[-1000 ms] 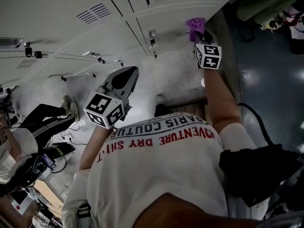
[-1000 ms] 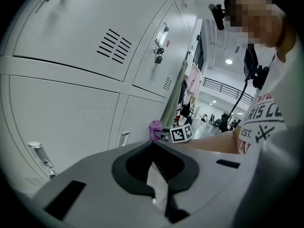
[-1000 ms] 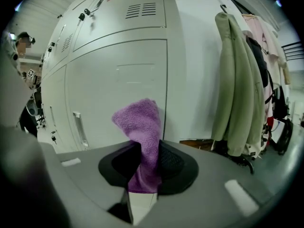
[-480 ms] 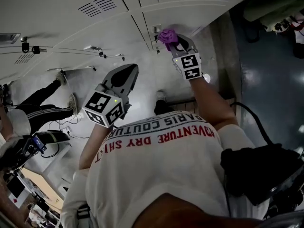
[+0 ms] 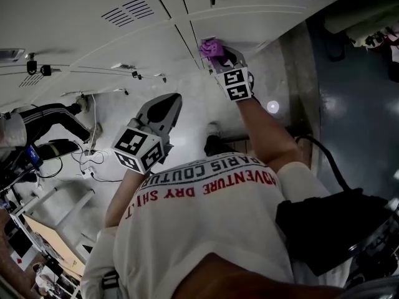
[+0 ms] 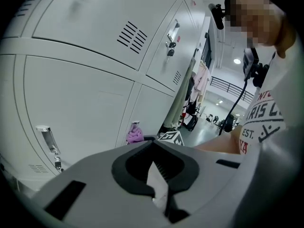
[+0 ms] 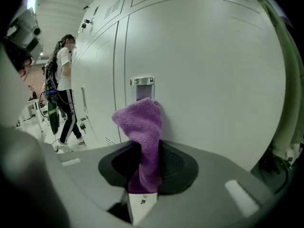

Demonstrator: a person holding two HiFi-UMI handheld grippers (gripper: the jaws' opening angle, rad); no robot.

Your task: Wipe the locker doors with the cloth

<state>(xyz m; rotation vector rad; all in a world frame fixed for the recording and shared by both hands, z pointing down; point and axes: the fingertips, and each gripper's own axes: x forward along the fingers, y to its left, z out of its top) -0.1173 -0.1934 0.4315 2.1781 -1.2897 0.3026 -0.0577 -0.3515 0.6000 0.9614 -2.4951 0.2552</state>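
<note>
A purple cloth point(image 7: 142, 132) sticks out from my right gripper point(image 7: 148, 161), whose jaws are shut on it. The cloth's top presses against a lower locker door point(image 7: 204, 80), just below that door's metal handle point(image 7: 141, 81). In the head view the cloth point(image 5: 212, 47) and right gripper point(image 5: 219, 52) are at the lockers' lower row, by the seam between two doors. My left gripper point(image 5: 163, 108) hangs away from the lockers over the floor, jaws shut with nothing in them. The left gripper view shows the cloth point(image 6: 135, 135) far off beyond the left gripper point(image 6: 156, 172).
White locker doors point(image 5: 81, 17) with vent slits and handles fill the top of the head view. A person in black trousers point(image 7: 64, 87) stands further along the row. Clothes hang beyond the lockers point(image 6: 198, 87). Cables lie on the floor point(image 5: 87, 164).
My right gripper has carried the cloth leftward along the lower locker door, from its right edge to the handle by the door seam. The left gripper has barely shifted.
</note>
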